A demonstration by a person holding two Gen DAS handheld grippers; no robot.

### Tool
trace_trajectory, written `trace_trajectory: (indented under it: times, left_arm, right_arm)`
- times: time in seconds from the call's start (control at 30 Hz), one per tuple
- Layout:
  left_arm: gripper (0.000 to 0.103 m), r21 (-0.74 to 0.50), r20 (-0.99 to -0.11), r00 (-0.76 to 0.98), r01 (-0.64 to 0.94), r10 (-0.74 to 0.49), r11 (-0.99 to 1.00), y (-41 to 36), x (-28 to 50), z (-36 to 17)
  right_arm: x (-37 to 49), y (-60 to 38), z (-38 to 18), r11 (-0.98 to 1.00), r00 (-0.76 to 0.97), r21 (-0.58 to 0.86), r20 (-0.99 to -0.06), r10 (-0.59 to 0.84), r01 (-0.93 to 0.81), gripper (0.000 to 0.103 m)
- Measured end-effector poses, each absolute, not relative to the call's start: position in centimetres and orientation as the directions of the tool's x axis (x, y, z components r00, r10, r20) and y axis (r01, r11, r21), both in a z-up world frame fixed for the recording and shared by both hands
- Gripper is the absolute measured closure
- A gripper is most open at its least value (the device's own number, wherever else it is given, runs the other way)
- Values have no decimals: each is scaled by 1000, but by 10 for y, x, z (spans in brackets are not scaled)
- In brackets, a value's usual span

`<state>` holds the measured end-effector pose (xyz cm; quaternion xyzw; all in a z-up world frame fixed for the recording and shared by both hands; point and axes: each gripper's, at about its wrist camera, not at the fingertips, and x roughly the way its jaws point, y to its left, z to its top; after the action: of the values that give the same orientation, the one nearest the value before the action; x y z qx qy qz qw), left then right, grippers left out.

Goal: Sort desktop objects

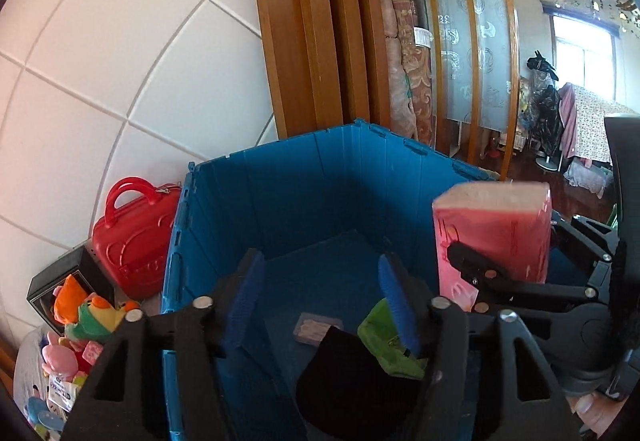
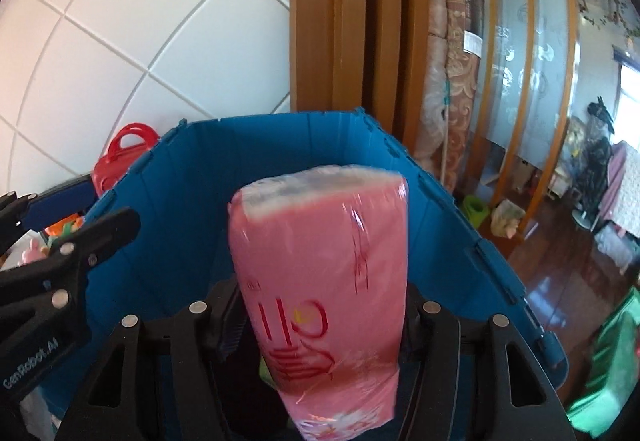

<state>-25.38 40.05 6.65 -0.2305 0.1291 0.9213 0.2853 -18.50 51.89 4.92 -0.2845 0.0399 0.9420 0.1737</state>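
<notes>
Both grippers hang over the blue crate [image 1: 304,177], so the step in hand looks like dropping things into it. The left gripper [image 1: 320,305] is open and empty. The right gripper [image 2: 320,325] has the pink pack [image 2: 320,281] between its fingers, upright above the crate; whether the pads press on it I cannot tell, since the pack hides them. Next, the pack needs releasing clear of the walls. On the crate floor lie a black cloth [image 1: 352,381], something green [image 1: 384,341] and a small flat packet [image 1: 316,327], all partly hidden; the pack is blurred.
</notes>
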Motion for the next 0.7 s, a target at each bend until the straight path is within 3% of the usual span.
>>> trace_trajectory:
  times: [0.07, 0.17, 0.27, 0.7]
  left_arm:
    - [37, 107, -501, -738, -570, 452, -814, 398, -252, 64]
    - [32, 87, -488, -745, -559, 454, -824, 386, -250, 67]
    - [32, 68, -482, -749, -549, 454, -833, 376, -250, 70]
    - [32, 6, -468, -766, -502, 441, -865, 329, -239, 74]
  right_arm:
    - [-186, 521, 47, -936, -776, -32, -550, 309, -350, 34]
    - [-185, 525, 46, -937, -781, -54, -536, 320, -346, 11]
    - [-179, 516, 49, -931, -786, -94, -510, 350, -353, 1]
    - [-168, 485, 58, -936, -792, -137, -502, 347, -324, 0]
